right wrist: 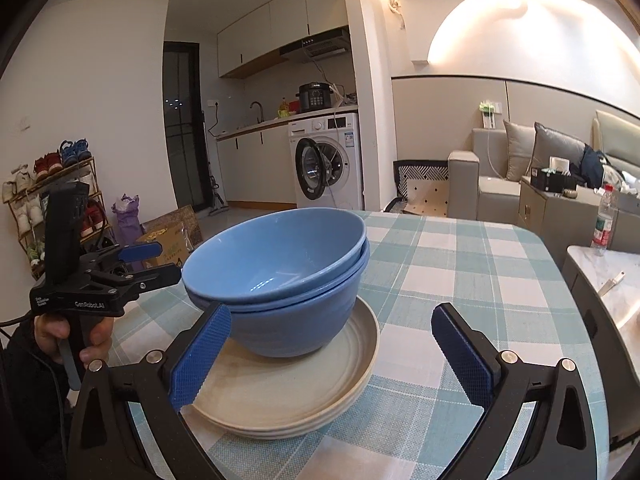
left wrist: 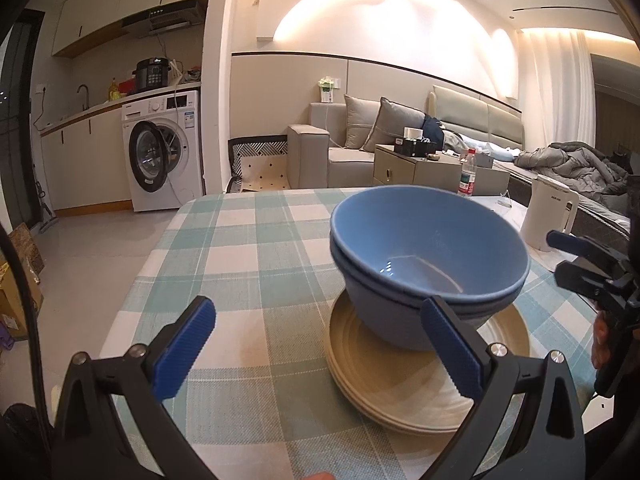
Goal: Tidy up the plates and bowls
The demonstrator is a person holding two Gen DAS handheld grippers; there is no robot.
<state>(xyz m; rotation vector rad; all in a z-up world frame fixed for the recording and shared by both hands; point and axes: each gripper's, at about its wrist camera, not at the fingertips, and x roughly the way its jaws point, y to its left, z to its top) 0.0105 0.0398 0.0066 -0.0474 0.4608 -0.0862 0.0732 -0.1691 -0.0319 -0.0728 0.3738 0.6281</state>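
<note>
Your desk (left wrist: 248,248), draped in a teal-and-white check cloth, carries one stack: cream plates (left wrist: 404,396) at the bottom, two nested blue bowls (left wrist: 428,256) resting on them. Seen from both wrist cameras, the bowls sit off-centre on the plates, and the upper bowl lies slightly askew in the lower, its rim not level. Beyond the bowls, towards the desk's far corner, stands a white kettle (left wrist: 550,216). Your left tool (left wrist: 320,344) is spread wide with nothing in it, one blue pad just beside the near wall of the bowls and the other well clear over bare cloth. Your right tool (right wrist: 332,356) is likewise wide apart and empty, one pad overlapping the plate rim below the bowls, though you cannot tell whether it touches. The stacking looks finished or nearly so. The risk now is a nudge: either pad brushing the bowls could slide them across the plates or tip the crooked upper bowl.
</note>
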